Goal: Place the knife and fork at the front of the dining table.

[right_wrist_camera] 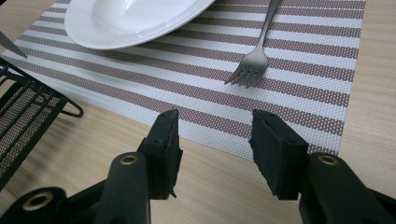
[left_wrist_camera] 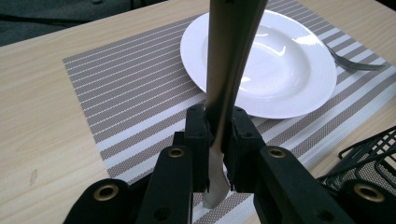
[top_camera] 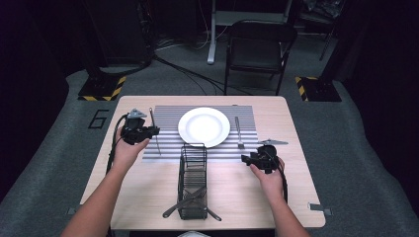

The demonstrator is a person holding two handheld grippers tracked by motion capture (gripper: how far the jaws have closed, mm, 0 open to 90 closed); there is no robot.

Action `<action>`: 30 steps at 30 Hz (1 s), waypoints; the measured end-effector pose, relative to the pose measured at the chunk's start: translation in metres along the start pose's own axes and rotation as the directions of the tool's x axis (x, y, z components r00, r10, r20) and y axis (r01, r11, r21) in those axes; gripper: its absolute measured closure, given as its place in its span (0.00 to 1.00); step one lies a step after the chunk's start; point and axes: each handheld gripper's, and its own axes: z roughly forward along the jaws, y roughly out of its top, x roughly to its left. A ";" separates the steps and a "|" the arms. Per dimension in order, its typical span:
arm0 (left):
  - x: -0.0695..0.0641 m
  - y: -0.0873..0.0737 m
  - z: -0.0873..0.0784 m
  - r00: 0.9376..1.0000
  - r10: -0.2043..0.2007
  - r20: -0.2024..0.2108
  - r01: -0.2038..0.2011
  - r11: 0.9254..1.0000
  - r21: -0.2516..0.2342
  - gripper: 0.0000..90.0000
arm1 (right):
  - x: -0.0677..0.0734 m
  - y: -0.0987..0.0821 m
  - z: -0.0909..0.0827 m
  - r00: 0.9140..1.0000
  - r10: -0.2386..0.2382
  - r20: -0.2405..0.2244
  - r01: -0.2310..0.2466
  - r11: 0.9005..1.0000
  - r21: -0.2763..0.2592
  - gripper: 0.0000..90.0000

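My left gripper point(top_camera: 154, 131) point(left_wrist_camera: 217, 126) is shut on a silver knife point(top_camera: 157, 143) point(left_wrist_camera: 229, 56), gripping it partway along its length. The knife runs near to far, low over the left part of the striped placemat point(top_camera: 168, 118) and just left of the white plate point(top_camera: 204, 127) point(left_wrist_camera: 280, 70). I cannot tell whether it touches the mat. A fork point(top_camera: 238, 131) point(right_wrist_camera: 257, 60) lies on the mat right of the plate. My right gripper point(top_camera: 245, 158) point(right_wrist_camera: 215, 135) is open and empty above bare wood at the mat's near right corner, pointing toward the fork.
A black wire basket point(top_camera: 192, 182) point(right_wrist_camera: 23, 112) stands at the table's front middle, with a few dark utensils at its near end. A folding chair point(top_camera: 259, 49) stands beyond the table's far edge. Bare wood point(top_camera: 247, 202) lies on both sides of the basket.
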 end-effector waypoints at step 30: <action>0.019 0.010 0.025 0.977 -0.203 -0.068 0.203 0.979 -0.012 0.91 | 0.000 0.000 0.000 1.000 0.000 0.000 0.000 1.000 0.001 0.58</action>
